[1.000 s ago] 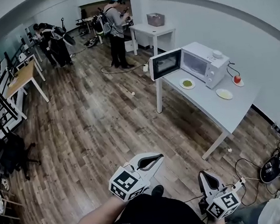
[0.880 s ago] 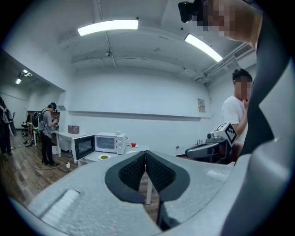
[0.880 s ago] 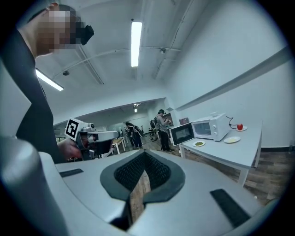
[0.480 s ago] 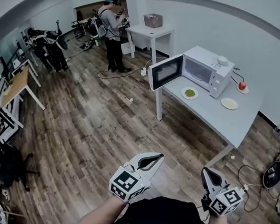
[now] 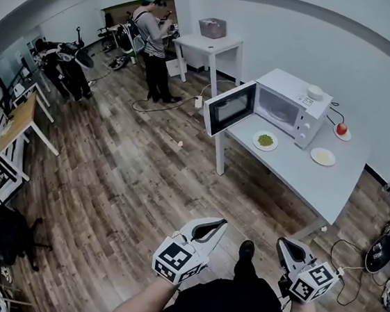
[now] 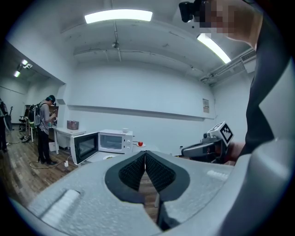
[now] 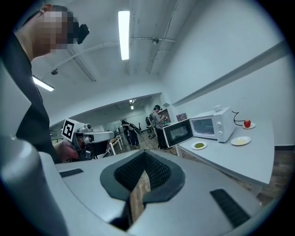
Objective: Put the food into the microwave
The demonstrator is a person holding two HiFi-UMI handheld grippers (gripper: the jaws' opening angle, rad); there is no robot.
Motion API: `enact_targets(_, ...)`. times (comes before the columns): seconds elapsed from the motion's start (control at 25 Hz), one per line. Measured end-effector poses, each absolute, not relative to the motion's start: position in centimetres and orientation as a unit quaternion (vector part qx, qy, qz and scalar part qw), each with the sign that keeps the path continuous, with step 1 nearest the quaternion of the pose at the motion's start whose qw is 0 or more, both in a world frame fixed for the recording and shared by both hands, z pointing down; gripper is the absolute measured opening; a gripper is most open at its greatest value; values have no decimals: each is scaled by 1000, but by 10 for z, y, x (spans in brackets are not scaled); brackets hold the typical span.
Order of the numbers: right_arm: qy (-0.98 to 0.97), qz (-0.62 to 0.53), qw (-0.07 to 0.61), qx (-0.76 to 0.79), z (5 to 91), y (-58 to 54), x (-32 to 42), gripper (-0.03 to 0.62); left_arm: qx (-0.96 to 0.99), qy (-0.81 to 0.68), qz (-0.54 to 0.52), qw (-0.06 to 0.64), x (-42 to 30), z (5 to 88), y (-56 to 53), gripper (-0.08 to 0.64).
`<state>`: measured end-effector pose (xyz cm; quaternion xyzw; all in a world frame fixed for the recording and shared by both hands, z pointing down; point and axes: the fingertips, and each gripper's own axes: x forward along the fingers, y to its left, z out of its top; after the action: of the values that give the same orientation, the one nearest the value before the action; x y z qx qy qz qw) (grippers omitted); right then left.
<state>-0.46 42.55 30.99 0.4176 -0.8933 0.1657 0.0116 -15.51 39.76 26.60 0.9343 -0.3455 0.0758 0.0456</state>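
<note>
Well, both grippers hang low over the wood floor, side by side and apart; the left gripper has its fingers shut tip to tip, with nothing between them; the right gripper has its fingers shut tight too, and it holds nothing.

Far ahead of the fingers stands a white table; no finger touches it. On it sits the microwave, at the end farthest from the fingers; its door is swung wide open. The green food lies on a small plate, just in front of the open microwave, on the side nearer the fingers; it is well apart from both grippers. A second plate lies on the table near the microwave, and a red thing sits beside the microwave by the wall.

In the left gripper view the microwave shows to the left of the shut fingers; in the right gripper view it shows to the right of them.

Much farther off past the table, a person stands by another white table.
</note>
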Motion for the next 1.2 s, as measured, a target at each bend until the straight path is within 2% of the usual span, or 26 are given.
enact_targets(0.72, -918, 173, 44, 354, 318, 178, 47, 9, 919, -386, 73, 48, -88, 262, 169, 9)
enact_targets(1.2, -917, 192, 38, 347, 325, 92, 68, 9, 920, -374, 95, 65, -54, 272, 81, 9)
